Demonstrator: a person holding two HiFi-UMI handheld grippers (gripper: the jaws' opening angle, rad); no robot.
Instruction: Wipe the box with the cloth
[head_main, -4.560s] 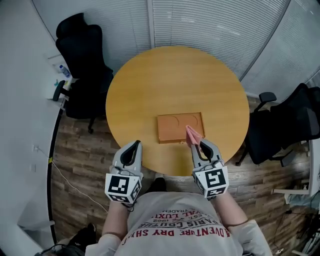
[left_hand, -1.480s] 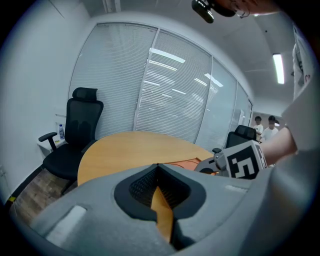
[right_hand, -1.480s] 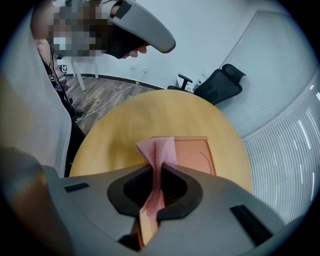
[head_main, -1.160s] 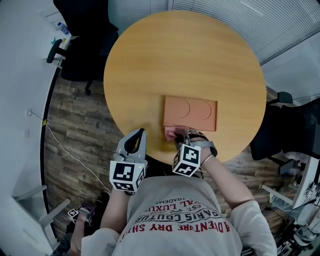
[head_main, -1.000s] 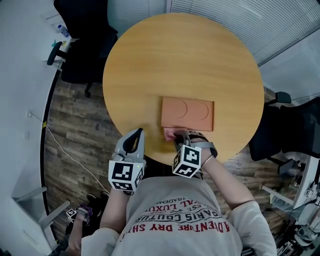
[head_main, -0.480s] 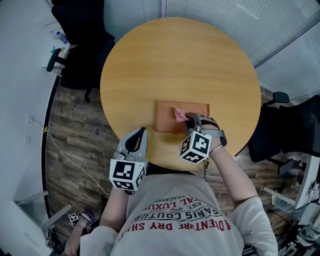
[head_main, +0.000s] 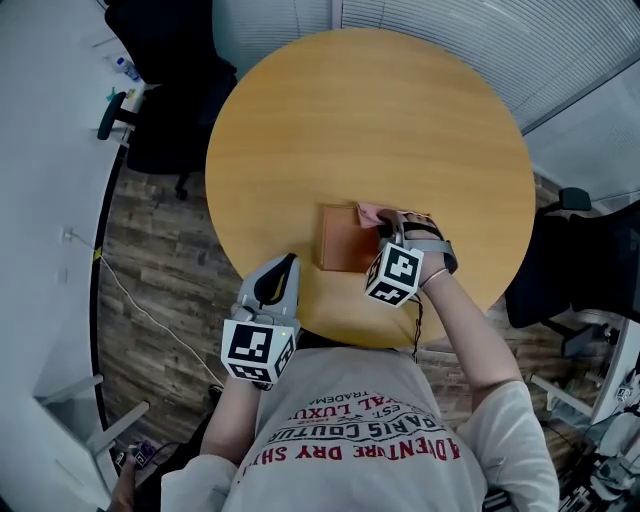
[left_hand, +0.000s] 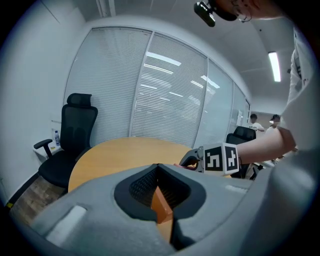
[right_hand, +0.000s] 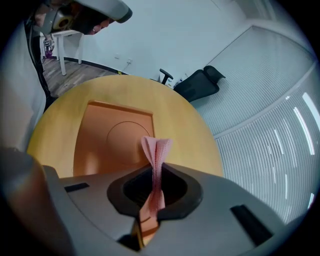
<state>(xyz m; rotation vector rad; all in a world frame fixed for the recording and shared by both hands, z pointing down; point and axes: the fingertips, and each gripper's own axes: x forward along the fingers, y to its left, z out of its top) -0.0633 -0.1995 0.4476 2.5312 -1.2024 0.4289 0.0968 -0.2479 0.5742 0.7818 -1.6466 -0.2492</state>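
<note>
Wiping: judged under way, box (head_main: 343, 250) partly covered | right gripper (head_main: 386, 226) pinches cloth (head_main: 368, 212) at box's far edge | left gripper (head_main: 281, 272) closed, empty, near table (head_main: 300, 120) edge

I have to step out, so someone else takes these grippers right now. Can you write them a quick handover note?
Left gripper: shut, empty, waiting at the near edge of the round table, off the box.
Right gripper: shut on the pink cloth, held over the orange box, toward its far side.
Done: the cloth is gripped and at the box top.
To do: wipe across the top. No dirt or wiped streak shows, so covering the whole surface seems safest.
</note>
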